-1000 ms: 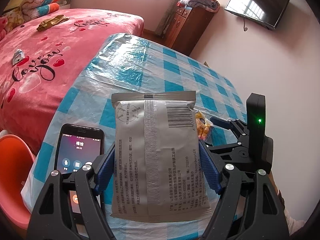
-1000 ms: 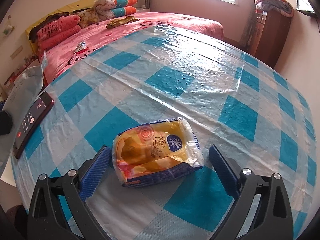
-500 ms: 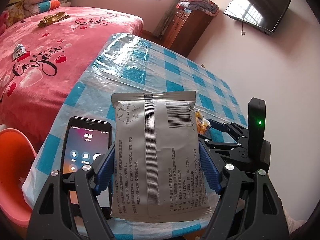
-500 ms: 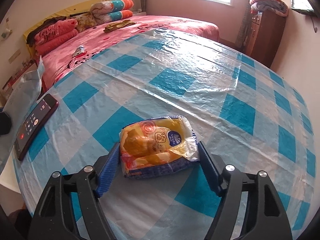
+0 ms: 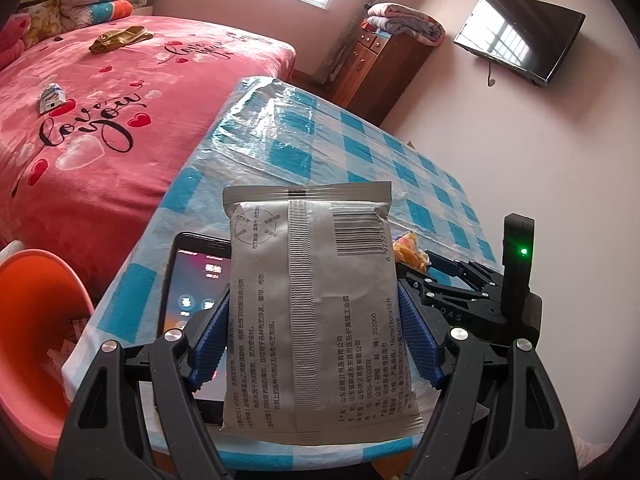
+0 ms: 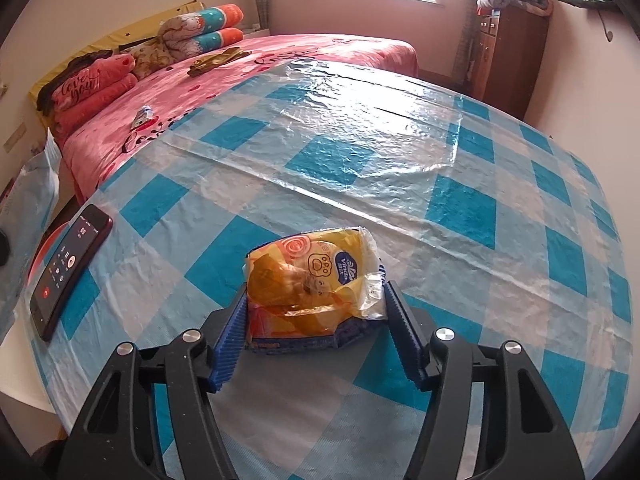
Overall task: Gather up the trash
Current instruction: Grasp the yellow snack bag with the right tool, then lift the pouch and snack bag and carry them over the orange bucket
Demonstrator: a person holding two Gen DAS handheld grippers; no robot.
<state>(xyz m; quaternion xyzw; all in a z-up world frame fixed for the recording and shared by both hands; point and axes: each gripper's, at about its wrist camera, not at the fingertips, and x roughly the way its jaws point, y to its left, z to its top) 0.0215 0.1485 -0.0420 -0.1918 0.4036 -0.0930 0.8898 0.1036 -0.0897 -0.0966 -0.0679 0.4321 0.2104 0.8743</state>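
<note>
Right gripper (image 6: 316, 320) first: its blue ribbed jaws are closing on the yellow tissue packet (image 6: 310, 282), both pads already against the wrapper's crumpled sides, and the packet sits on the blue-and-white checked tablecloth (image 6: 460, 208) near the table's front edge. Over on the left gripper (image 5: 316, 332), the jaws are clamped on a grey printed pouch (image 5: 316, 300), held upright off the table, barcode at its top right. Only the left view catches the orange waste bin (image 5: 36, 320) down at the near left, paper scraps inside, below the table edge; it also shows a wall-mounted television (image 5: 520, 48) far right. The smartphone (image 6: 70, 270), screen lit, lies whole at the table's left edge in the right view, while the left view half hides it behind the pouch. Far left, a pink bedspread (image 5: 100, 120).
</note>
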